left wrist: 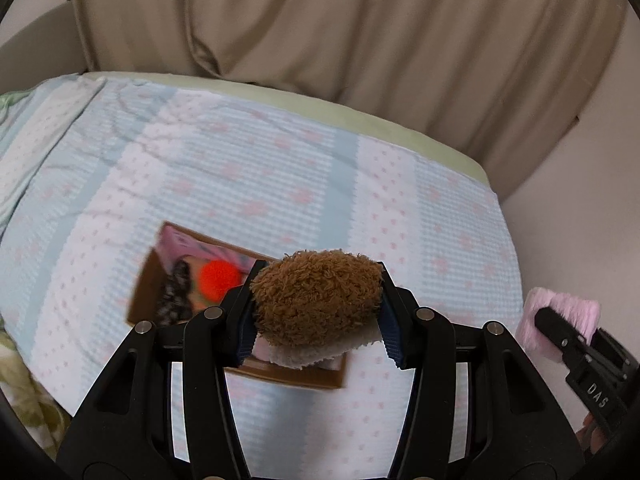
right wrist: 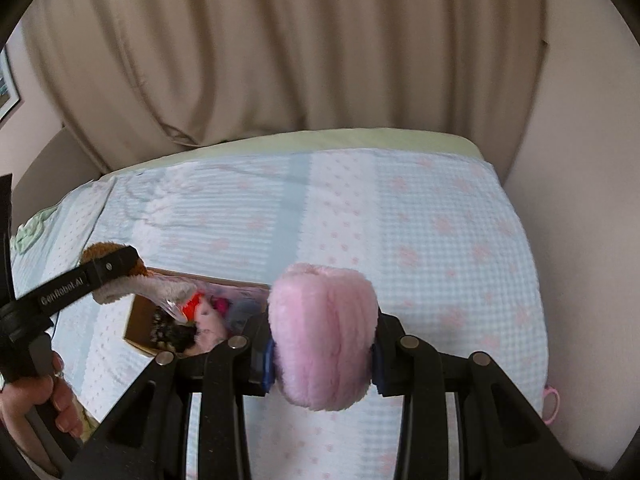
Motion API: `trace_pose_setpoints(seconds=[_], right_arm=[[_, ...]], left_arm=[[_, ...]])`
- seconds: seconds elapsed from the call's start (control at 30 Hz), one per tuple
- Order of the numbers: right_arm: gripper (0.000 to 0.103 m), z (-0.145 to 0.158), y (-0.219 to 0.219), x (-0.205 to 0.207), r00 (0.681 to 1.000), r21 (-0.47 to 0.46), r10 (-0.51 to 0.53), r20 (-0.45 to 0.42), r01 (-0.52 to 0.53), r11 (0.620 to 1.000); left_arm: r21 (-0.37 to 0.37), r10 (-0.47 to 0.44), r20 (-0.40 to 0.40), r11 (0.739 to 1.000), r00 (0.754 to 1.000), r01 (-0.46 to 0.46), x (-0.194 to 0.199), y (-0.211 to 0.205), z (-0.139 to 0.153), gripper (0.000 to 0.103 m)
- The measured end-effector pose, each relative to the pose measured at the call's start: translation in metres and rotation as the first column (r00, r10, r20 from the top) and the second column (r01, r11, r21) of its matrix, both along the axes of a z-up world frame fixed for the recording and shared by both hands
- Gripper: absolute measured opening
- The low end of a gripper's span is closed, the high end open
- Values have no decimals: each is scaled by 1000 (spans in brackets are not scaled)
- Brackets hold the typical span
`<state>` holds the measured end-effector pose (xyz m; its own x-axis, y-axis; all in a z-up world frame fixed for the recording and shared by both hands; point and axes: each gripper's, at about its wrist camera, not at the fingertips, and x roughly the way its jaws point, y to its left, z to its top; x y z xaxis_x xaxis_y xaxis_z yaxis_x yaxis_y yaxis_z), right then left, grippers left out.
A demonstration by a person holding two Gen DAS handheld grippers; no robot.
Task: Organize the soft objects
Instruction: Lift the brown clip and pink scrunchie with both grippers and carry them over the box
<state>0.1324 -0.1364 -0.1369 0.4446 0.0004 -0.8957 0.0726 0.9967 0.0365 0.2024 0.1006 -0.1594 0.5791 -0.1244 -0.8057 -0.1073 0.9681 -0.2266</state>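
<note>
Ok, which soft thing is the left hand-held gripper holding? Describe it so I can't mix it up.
Start at the bed with the pale blue and pink quilt, then find the open cardboard box lying on it. Above the box, the left hand-held gripper clamps a brown plush: curly brown fur with a cream underside, unlike the smooth pink plush in the right hand-held gripper.

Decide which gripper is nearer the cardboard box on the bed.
Left. The left gripper, holding the brown plush, hangs over the cardboard box; the right gripper, holding the pink plush, is off to its side.

Soft, even daylight; fisheye bending, dark corners, slight motion blur.
</note>
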Motion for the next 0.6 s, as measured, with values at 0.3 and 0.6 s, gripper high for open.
trace_pose_setpoints(seconds=[0.3, 0.6], right_arm=[[33, -31, 117, 40, 998, 17, 52, -41, -51, 999], [33, -96, 184, 69, 988, 49, 18, -154, -10, 999]], left_arm=[[1, 7, -57, 1000, 998, -7, 25, 120, -26, 47], [-14, -20, -190, 1000, 982, 18, 52, 186, -94, 47]])
